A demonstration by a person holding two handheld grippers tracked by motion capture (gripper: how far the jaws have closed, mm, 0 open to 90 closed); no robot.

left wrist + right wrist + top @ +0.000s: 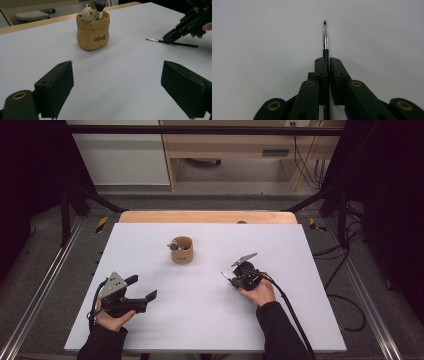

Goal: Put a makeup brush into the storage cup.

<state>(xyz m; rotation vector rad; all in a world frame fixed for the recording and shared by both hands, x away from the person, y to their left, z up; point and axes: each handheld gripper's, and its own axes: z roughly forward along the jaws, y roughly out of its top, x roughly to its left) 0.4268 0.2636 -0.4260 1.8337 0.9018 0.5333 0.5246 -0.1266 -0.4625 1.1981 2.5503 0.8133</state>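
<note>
Brush (325,40) was clamped between the R gripper (326,60) pads, thin handle running back between the jaws, bristle tip poking out front. In the left gripper view it lay flat on the table (200,320), well right of the cup (181,249), R gripper (172,36) nosed down onto its handle, so prob. not lifted yet.

Risks, my read:
- Handle was v. thin + round. Pads met nearly flush, so grip area was small. Could roll or pivot in the pads once lifted, tip swinging down.
- Grip sat near the ferrule end, long tail behind. Tail-heavy, may droop w/ any fast wrist move.
- Pads were right at table level. Dragging before lifting could scrape the brush out of the grip.
- Cup mouth was already crowded: bear figure (87,13) on the rim and a big fluffy brush (100,6) standing inside. If the brush goes in there, a skewed one could catch the rim, hit the other brush, or tip the cup.

Pose:
- R hand (260,292) sat right of centre, R gripper (227,276) angled fwd-left and tipped down to the table, cable trailing back along the sleeve.
- L hand (112,317) rested near the front-left, L gripper (142,287) roughly level, aimed right and a bit fwd toward the cup. Its jaws stood wide apart, nothing between them, well clear of cup and brush.
</note>
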